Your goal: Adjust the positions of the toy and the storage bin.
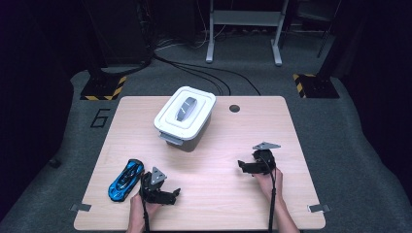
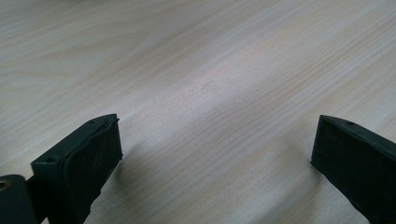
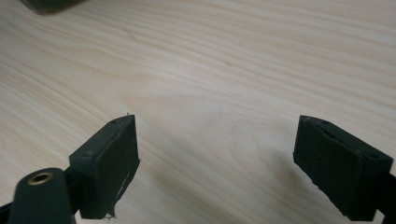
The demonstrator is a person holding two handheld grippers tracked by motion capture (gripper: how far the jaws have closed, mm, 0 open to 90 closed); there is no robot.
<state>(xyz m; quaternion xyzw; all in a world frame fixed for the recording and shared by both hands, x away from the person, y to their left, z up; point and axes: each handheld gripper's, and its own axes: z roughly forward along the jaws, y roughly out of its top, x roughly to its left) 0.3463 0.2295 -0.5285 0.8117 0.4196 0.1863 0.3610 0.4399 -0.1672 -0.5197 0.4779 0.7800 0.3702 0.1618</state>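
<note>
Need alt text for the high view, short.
A person holds a two-jaw tool in each hand over a light wooden table, the left tool beside a blue toy car and the right tool over bare wood, both empty. A lidded white and grey box sits toward the table's far side.

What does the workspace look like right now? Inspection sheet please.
Surface: light wood table, round hole near far edge.
Job's things: blue toy car at near left, beside the left gripper; white lidded bin at far centre, lid on.
Clutter: nothing seen.
Grippers: left gripper open over bare wood, nothing between jaws; right gripper open, nothing between jaws.
Cables: one trails from each gripper toward the person; black cables on the floor behind.
Surroundings: grey carpet, metal frame, hazard-striped bases.
</note>
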